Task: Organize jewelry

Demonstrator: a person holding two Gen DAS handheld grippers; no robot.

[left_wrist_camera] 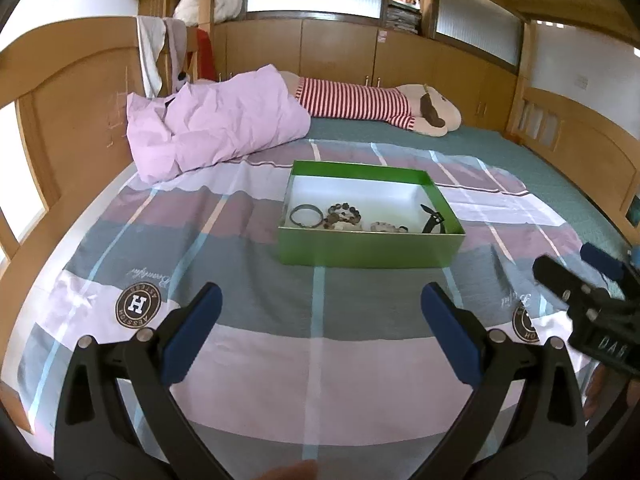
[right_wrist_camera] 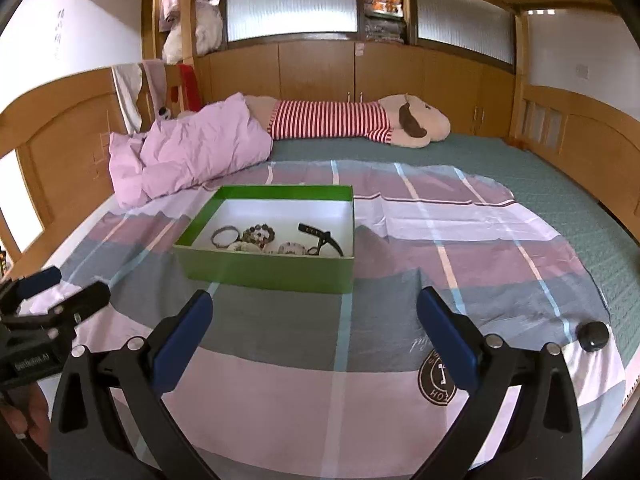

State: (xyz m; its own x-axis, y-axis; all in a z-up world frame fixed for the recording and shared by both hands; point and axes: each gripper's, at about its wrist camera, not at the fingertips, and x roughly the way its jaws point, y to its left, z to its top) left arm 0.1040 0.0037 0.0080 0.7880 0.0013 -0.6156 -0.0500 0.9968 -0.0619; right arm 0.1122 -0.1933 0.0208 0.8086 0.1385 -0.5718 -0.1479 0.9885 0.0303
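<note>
A green box with a white inside sits on the checked bedsheet. In it lie a metal bangle, a beaded bracelet, pale pieces and a black watch. My left gripper hovers open over the sheet short of the box, nothing between its blue pads. My right gripper stands open too, just before the box's near right corner. Each gripper shows at the edge of the other's view.
A pink quilt and a striped plush toy lie behind the box. A small black round object rests on the sheet at the right. Wooden bed boards and cabinets enclose the bed.
</note>
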